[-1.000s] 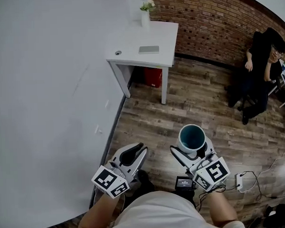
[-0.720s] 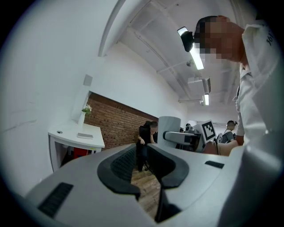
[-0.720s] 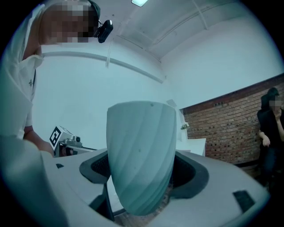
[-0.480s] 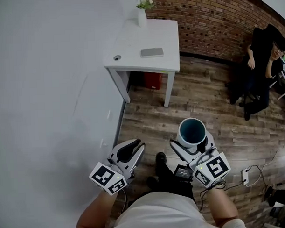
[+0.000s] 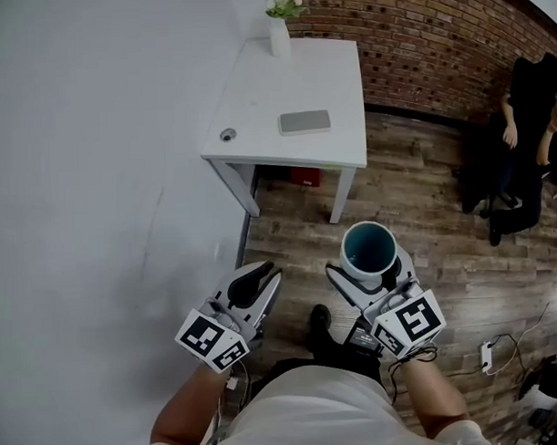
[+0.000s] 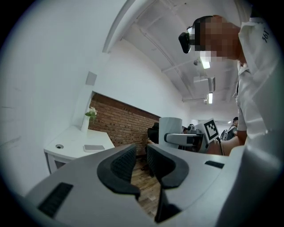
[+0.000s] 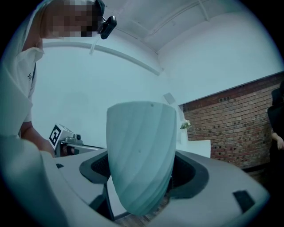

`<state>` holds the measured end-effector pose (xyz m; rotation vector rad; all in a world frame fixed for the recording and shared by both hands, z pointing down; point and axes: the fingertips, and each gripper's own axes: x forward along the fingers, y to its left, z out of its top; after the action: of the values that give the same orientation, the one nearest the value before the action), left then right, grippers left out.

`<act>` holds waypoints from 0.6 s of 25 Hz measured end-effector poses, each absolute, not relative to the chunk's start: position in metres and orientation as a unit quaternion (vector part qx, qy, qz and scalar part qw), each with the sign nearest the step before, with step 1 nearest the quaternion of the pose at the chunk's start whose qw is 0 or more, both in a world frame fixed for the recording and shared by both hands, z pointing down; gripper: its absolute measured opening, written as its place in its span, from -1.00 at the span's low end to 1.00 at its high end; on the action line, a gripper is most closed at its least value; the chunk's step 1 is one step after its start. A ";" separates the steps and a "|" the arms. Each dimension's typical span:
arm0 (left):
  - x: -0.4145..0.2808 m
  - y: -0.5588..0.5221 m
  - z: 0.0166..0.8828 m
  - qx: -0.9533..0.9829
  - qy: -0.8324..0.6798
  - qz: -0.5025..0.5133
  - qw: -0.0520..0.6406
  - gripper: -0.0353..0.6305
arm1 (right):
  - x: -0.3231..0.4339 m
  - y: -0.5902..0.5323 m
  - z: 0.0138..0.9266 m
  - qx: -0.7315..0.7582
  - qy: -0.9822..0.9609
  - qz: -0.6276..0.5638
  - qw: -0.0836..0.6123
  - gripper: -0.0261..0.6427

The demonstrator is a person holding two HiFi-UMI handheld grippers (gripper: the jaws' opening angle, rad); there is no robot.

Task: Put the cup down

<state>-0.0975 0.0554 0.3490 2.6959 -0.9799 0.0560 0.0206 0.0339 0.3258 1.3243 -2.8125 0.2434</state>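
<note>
A pale, teal-lined cup (image 5: 369,248) stands upright between the jaws of my right gripper (image 5: 366,261), which is shut on its lower wall. In the right gripper view the cup (image 7: 141,155) fills the space between both pads. It hangs over the wooden floor, short of the white table (image 5: 292,75). My left gripper (image 5: 267,274) travels beside it at the left. Its jaws stand a narrow gap apart with nothing between them (image 6: 141,153). From the left gripper view the cup (image 6: 171,128) shows to the right.
On the table lie a grey flat slab (image 5: 304,122) and a small round thing (image 5: 227,135), and a vase with flowers (image 5: 281,30) stands on it. A red box (image 5: 304,177) sits underneath. White wall (image 5: 94,178) at left, brick wall behind. A person (image 5: 531,135) sits at the right.
Both grippers have been carried forward toward the white table, which now lies closer. The cup stays gripped in the right gripper. The left jaws keep the same gap.
</note>
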 end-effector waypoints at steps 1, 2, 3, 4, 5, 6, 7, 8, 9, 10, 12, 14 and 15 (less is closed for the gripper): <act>-0.095 0.045 0.351 0.931 -0.338 0.020 0.137 -0.67 | 0.022 0.023 0.328 0.425 -0.902 0.080 0.013 0.22; -0.093 0.034 0.352 0.931 -0.339 0.020 0.138 -0.67 | 0.023 0.013 0.330 0.425 -0.901 0.081 0.015 0.21; -0.093 0.024 0.352 0.931 -0.339 0.019 0.138 -0.67 | 0.023 0.003 0.331 0.426 -0.901 0.081 0.017 0.22; -0.093 0.014 0.353 0.931 -0.338 0.020 0.137 -0.67 | 0.022 -0.007 0.333 0.427 -0.900 0.082 0.018 0.22; -0.095 0.002 0.353 0.931 -0.337 0.020 0.135 -0.67 | 0.020 -0.017 0.335 0.428 -0.900 0.082 0.020 0.22; -0.097 -0.010 0.353 0.932 -0.336 0.020 0.134 -0.67 | 0.016 -0.029 0.337 0.429 -0.899 0.084 0.023 0.21; -0.099 -0.022 0.353 0.933 -0.333 0.021 0.134 -0.67 | 0.012 -0.040 0.339 0.430 -0.899 0.086 0.025 0.21; -0.102 -0.033 0.354 0.934 -0.331 0.021 0.134 -0.67 | 0.007 -0.050 0.341 0.430 -0.898 0.089 0.028 0.22; -0.105 -0.042 0.356 0.935 -0.327 0.022 0.135 -0.67 | 0.002 -0.058 0.344 0.432 -0.897 0.091 0.030 0.21; -0.108 -0.051 0.357 0.937 -0.322 0.023 0.136 -0.67 | -0.003 -0.065 0.346 0.433 -0.896 0.092 0.032 0.22; -0.113 -0.071 0.360 0.940 -0.312 0.025 0.136 -0.67 | -0.014 -0.084 0.348 0.438 -0.894 0.093 0.034 0.21; -0.117 -0.098 0.362 0.944 -0.298 0.030 0.137 -0.67 | -0.022 -0.110 0.350 0.448 -0.888 0.093 0.036 0.21; -0.118 -0.112 0.363 0.947 -0.289 0.033 0.137 -0.67 | -0.026 -0.123 0.351 0.456 -0.884 0.093 0.037 0.21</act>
<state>-0.1185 -0.1116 0.3635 2.7404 -0.8349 0.0946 -0.0261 -0.1227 0.3513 1.3997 -2.7148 0.2864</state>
